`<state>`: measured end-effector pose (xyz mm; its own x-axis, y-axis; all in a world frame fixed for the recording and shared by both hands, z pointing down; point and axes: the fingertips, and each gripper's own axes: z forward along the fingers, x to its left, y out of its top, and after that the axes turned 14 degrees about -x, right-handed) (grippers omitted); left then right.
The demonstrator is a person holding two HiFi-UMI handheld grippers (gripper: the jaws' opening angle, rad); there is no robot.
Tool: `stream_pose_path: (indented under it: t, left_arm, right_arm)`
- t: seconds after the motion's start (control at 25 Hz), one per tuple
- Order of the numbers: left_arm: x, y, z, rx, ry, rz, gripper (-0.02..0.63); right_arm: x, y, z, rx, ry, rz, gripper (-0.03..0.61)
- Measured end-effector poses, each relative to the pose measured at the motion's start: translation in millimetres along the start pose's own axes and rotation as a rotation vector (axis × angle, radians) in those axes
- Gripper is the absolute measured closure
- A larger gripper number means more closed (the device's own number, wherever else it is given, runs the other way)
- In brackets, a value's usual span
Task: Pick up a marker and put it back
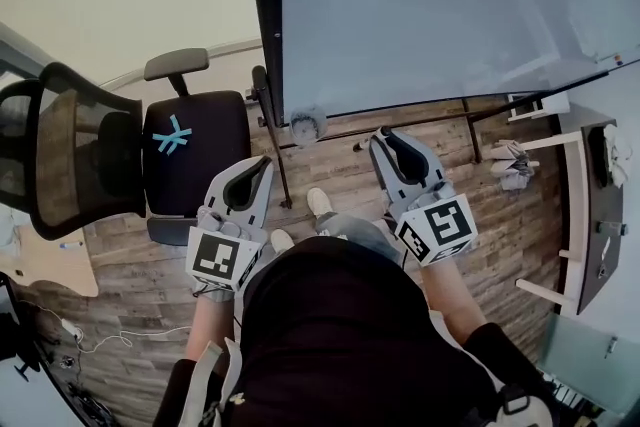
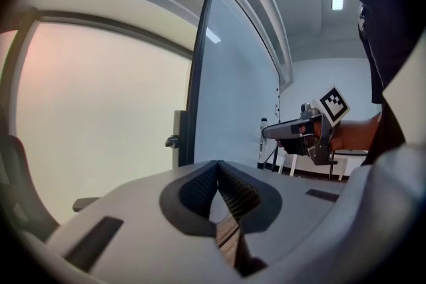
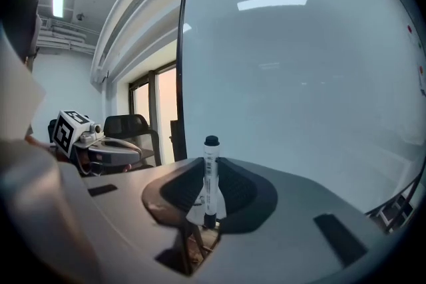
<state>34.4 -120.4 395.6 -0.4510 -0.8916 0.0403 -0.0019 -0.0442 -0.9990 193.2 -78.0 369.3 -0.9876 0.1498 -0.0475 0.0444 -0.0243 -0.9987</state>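
Grey left gripper [image 1: 264, 162], right gripper [image 1: 384, 134]; black top [image 1: 340, 315]

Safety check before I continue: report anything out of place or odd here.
Nothing stands out. The marker stands upright, clamped in the right gripper; the left gripper is shut and empty.
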Motion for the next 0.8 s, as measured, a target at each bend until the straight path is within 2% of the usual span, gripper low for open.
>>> stream_pose_path:
  t: [0.28,0.8]
  left_arm:
    - [19,2,-12,-0.093,0.082,0.002,0.604]
    - [45,2,-44,-0.073,0.263,-0.015,0.604]
  right_arm:
    - [13,6,34,-0.006,0.093,-0.005,0.500]
    - [38,-12,83,0.029,0.259,-0.012,0.500]
